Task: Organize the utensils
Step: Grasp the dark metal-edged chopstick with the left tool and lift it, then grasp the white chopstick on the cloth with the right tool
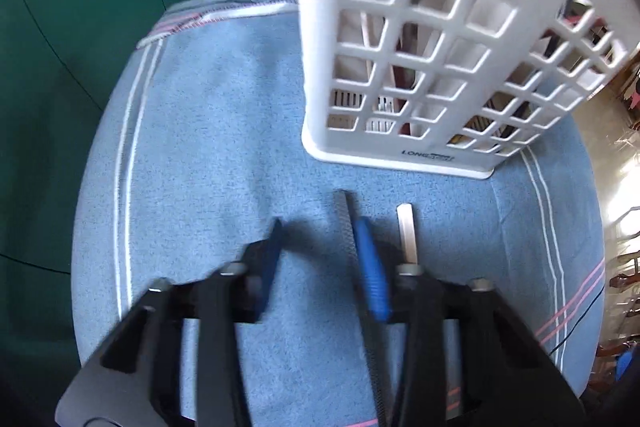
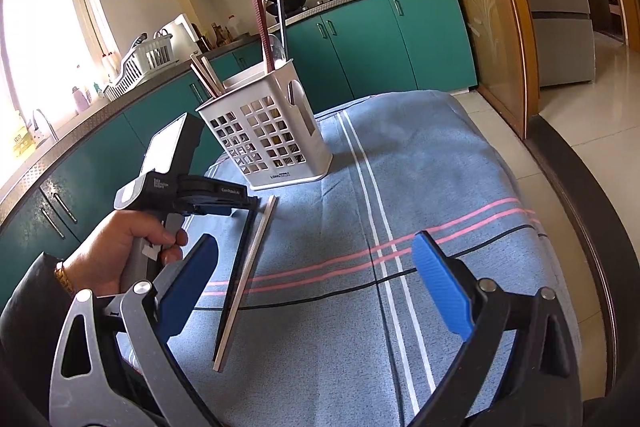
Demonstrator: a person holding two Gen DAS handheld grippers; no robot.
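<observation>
A black chopstick [image 1: 347, 215] and a white chopstick [image 1: 406, 231] lie side by side on the blue cloth [image 1: 208, 147], in front of the white lattice utensil holder [image 1: 432, 39]. My left gripper [image 1: 320, 229] points down over them, jaws apart. The black stick lies just inside its right pad [image 1: 372, 267] and the white one lies outside that finger. In the right wrist view the pair, black chopstick [image 2: 236, 275] and white chopstick [image 2: 250, 267], runs toward me from the holder [image 2: 272, 139]. My right gripper [image 2: 316, 283] is open and holds nothing, hovering to their right.
The holder carries several chopsticks [image 2: 206, 77] and a spoon. A person's hand [image 2: 120, 251] grips the left tool. Green cabinets [image 2: 360, 43] and a counter with a dish rack [image 2: 144, 63] stand behind. The cloth's edge drops to a tiled floor [image 2: 580, 131] on the right.
</observation>
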